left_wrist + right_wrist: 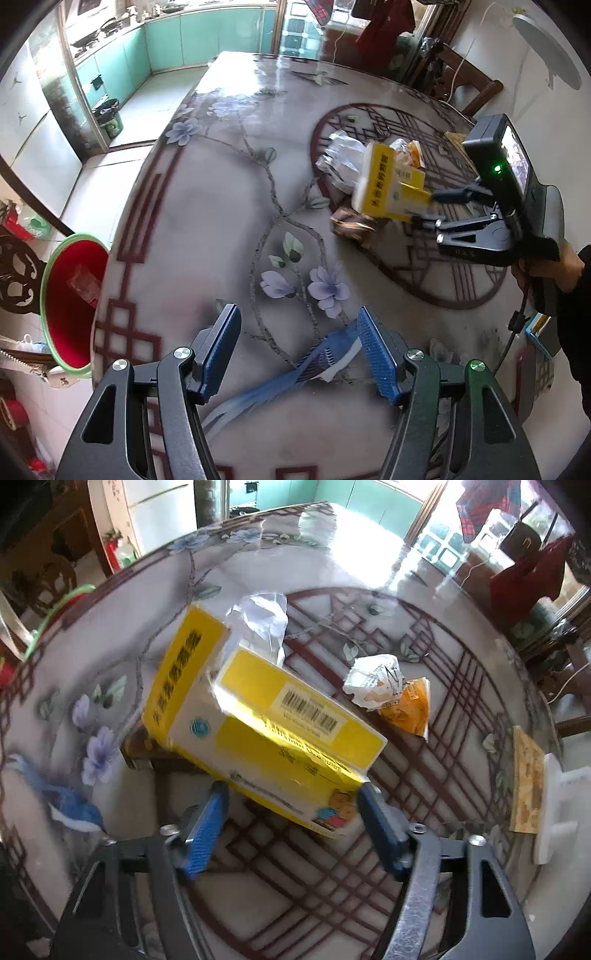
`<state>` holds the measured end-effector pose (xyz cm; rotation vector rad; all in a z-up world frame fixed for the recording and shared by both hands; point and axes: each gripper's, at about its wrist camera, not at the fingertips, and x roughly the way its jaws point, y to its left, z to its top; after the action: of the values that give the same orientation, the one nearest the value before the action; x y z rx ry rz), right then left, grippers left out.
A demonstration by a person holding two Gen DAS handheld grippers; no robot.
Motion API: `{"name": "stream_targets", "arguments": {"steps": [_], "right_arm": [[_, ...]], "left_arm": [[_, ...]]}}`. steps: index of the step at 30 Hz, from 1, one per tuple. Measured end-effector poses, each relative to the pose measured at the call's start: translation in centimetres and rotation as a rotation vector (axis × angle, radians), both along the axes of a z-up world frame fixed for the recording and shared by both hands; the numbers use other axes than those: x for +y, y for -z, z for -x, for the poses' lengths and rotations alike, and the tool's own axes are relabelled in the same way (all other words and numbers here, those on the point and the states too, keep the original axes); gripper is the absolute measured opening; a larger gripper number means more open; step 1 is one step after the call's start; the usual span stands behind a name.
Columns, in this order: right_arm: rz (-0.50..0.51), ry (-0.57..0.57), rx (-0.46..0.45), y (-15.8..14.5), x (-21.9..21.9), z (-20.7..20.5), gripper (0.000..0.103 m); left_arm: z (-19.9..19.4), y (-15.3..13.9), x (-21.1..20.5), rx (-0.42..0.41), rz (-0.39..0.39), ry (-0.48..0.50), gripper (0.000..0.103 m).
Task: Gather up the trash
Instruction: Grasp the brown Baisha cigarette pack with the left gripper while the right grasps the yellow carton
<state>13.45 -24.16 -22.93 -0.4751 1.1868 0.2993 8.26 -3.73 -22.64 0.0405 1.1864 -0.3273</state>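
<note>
The right gripper (291,794) pinches a flattened yellow-and-white cardboard box (258,723) by its near end, lifted above the floral-patterned glass table (221,229). The left gripper (299,354) is spread wide over a blue-and-white plastic wrapper (325,360) on the table — not touching it. A red bin with a green rim (70,302) stands beside the table's left edge. Crumpled white paper (373,679) and an orange packet (410,705) lie behind the box.
</note>
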Motion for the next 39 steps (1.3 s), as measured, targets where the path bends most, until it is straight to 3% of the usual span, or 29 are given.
{"name": "stream_targets", "arguments": {"steps": [1,3,8,11,13,14,15,16,22,25,27,30,32,36,39], "right_arm": [[0.018,0.004,0.001,0.2,0.0,0.1,0.029],[0.007,0.026,0.013,0.1,-0.8,0.2,0.0],[-0.107,0.107,0.008,-1.0,-3.2,1.4,0.001],[-0.198,0.066,-0.024,-2.7,-3.7,2.5,0.001],[-0.147,0.036,-0.067,-3.5,-3.2,2.5,0.023],[-0.107,0.021,-0.087,-3.6,-2.8,2.4,0.062],[-0.036,-0.014,-0.124,-3.7,-2.1,2.1,0.095],[-0.002,-0.053,-0.155,-3.8,-1.5,1.9,0.096],[0.182,-0.3,-0.187,-2.0,3.0,1.2,0.093],[0.234,-0.359,-0.138,-0.1,4.3,0.4,0.081],[0.241,-0.38,-0.101,0.9,4.6,0.1,0.06],[0.248,-0.38,-0.096,1.8,4.3,-0.1,0.051],[0.211,-0.365,-0.114,1.2,3.8,-0.2,0.046],[-0.03,-0.215,-0.111,-2.1,0.7,-0.2,0.041],[-0.224,-0.096,-0.084,-4.0,-2.1,1.1,0.041]], "left_arm": [[-0.1,0.0,-0.3,0.001,0.0,0.007,0.065],[-0.2,0.0,-0.9,-0.001,-0.002,0.023,0.065],[-1.1,-0.4,-2.7,-0.02,-0.006,0.066,0.065],[-1.9,-0.7,-3.3,-0.025,0.003,0.07,0.065],[-2.2,-0.9,-3.8,-0.023,0.008,0.069,0.065],[-2.4,-0.9,-4.0,-0.022,0.009,0.072,0.065],[-2.3,-0.9,-4.1,-0.022,0.008,0.076,0.065],[-2.3,-1.0,-4.2,-0.023,0.004,0.081,0.065],[-2.5,-0.6,-3.7,-0.016,-0.011,0.057,0.065],[-2.7,-0.5,-3.4,-0.012,-0.011,0.039,0.065],[-3.0,-0.2,-3.3,-0.007,-0.011,0.032,0.065],[-3.7,0.3,-3.4,0.006,-0.009,0.028,0.065],[-4.4,0.7,-3.9,0.015,-0.007,0.038,0.065],[-5.9,0.9,-5.1,0.003,0.001,0.082,0.065],[-7.2,1.5,-6.8,-0.026,0.001,0.173,0.065]]}}
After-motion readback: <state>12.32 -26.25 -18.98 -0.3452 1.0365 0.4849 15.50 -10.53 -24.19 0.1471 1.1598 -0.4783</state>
